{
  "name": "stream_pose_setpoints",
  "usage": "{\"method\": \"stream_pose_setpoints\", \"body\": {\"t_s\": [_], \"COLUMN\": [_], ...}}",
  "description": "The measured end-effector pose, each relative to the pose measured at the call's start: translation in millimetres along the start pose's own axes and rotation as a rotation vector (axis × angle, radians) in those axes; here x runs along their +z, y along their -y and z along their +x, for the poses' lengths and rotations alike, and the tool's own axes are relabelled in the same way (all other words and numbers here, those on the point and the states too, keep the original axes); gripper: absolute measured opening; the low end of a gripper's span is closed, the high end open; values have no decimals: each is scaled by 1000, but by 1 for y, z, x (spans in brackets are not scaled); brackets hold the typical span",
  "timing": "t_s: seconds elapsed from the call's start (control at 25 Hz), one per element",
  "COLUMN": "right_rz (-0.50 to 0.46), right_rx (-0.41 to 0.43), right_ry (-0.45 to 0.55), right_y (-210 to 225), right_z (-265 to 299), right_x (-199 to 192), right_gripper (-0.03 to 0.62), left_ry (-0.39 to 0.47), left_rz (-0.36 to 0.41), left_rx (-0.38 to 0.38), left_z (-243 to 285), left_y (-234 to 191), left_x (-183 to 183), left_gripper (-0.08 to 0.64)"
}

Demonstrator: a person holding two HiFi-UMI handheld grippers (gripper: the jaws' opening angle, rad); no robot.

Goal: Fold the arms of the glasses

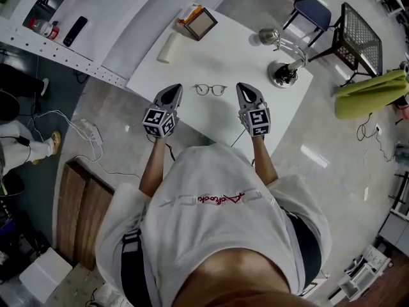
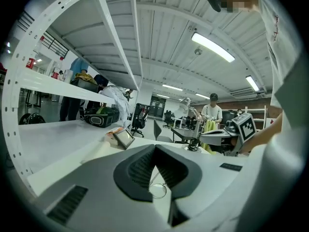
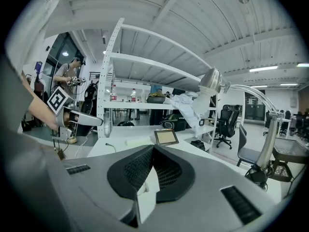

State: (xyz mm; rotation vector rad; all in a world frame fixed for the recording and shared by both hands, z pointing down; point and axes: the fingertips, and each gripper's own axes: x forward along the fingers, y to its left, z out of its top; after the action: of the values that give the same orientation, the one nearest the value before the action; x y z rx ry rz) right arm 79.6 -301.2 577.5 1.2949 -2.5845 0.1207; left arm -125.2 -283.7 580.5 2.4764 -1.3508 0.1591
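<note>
Lying on the tabletop: thin, dark wire-framed glasses (image 1: 210,89) with round lenses rest on the white rectangular tabletop (image 1: 236,56), between the two claws and touching neither.
Left claw: the left claw (image 1: 176,89) has its jaws brought together at the tips, and nothing is between them. One lens (image 2: 158,190) shows through the gap behind the tips in its own view.
Right claw: the right claw (image 1: 243,87) also has its jaws together and is empty. Only bare tabletop shows behind its tips.
Task stage: folding looks not yet begun, since neither claw has contact with the frame.
Risk, sliding: the light frame would likely skid on the smooth tabletop if one arm is pushed while the front is not steadied.
Risk, grip: the jaws must part before they take the frame. A pinch landing on a lens rather than the rim could smear it or twist the wire.
Risk, hinge: pushing an arm away from its fold direction could strain the hinge.
Hard to make out: the glasses' arms are too thin in the head view to tell whether they are spread or partly folded.
Cut off: the right gripper view does not show the glasses at all.
</note>
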Motion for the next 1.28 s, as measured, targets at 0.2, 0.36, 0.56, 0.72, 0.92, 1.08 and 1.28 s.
{"method": "stream_pose_setpoints", "body": {"t_s": [0.2, 0.36, 0.56, 0.72, 0.92, 1.08, 1.28], "right_rz": [31, 52, 80, 107, 119, 66, -71], "right_rx": [15, 3, -27, -47, -39, 9, 114], "right_ry": [-20, -33, -74, -99, -140, -205, -292], "right_y": [9, 13, 9, 2, -9, -13, -17], "right_z": [10, 12, 4, 5, 5, 7, 15], "right_x": [-12, -19, -36, -45, -60, -78, -94], "right_gripper": [21, 22, 21, 21, 22, 23, 23], "left_ry": [-25, -60, -109, -144, -205, -267, -339], "left_rz": [-8, -17, -41, -30, 22, 110, 222], "left_rx": [22, 23, -11, -56, -121, -183, -244], "left_z": [9, 6, 6, 12, 21, 31, 44], "left_y": [-9, -15, -16, -19, -18, -15, -15], "left_x": [-3, -13, -34, -45, -63, -76, -90], "left_gripper": [25, 25, 25, 25, 25, 25, 25]}}
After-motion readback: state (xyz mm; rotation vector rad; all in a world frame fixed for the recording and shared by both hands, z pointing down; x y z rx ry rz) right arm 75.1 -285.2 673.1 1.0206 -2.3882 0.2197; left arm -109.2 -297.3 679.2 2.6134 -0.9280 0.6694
